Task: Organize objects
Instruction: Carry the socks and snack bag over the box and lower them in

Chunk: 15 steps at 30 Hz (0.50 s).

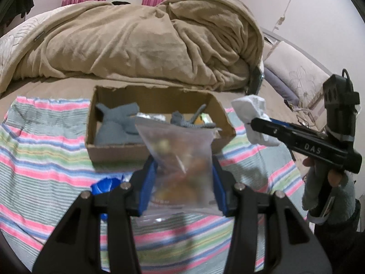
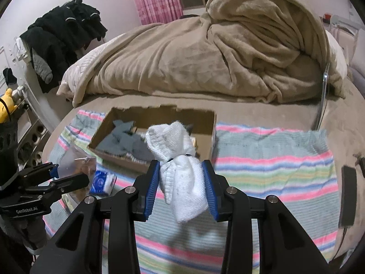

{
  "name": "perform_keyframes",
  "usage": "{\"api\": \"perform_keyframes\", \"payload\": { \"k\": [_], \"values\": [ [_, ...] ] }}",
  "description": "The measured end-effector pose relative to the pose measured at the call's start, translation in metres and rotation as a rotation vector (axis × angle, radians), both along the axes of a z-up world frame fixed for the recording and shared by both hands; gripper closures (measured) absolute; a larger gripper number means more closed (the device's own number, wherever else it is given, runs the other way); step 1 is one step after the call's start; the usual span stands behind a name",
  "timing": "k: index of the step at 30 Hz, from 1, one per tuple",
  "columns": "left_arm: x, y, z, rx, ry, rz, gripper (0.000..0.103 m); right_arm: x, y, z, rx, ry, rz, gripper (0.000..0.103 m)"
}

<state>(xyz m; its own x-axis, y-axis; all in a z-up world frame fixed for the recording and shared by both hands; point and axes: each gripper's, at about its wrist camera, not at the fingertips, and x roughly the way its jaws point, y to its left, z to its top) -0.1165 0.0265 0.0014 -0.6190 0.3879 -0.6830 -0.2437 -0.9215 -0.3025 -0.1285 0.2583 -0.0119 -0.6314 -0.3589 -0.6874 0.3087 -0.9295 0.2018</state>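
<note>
My left gripper [image 1: 183,180] is shut on a clear zip bag [image 1: 180,159] with small colourful items inside, held above the striped cloth [image 1: 45,159] just in front of the cardboard box [image 1: 109,148]. My right gripper [image 2: 181,180] is shut on a rolled white sock bundle [image 2: 180,178], held in front of the box [image 2: 159,114]. The box holds grey socks [image 1: 118,123] and other small items. The white bundle also shows in the left wrist view [image 1: 251,111], right of the box. The left gripper [image 2: 61,175] with the bag [image 2: 77,159] shows at the left of the right wrist view.
A blue-and-white packet [image 2: 102,181] lies on the cloth left of the box. A heaped tan blanket [image 1: 148,41] fills the bed behind the box. A black flat device [image 2: 348,189] lies at the bed's right edge. Dark clothes [image 2: 61,29] hang at the far left.
</note>
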Motion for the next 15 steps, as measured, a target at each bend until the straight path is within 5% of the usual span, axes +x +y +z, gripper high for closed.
{"api": "perform_keyframes", "payload": {
  "k": [15],
  "values": [
    [-0.034, -0.006, 0.001, 0.02, 0.017, 0.011, 0.056, -0.05, -0.009, -0.006, -0.016, -0.016, -0.046, 0.063]
  ]
}}
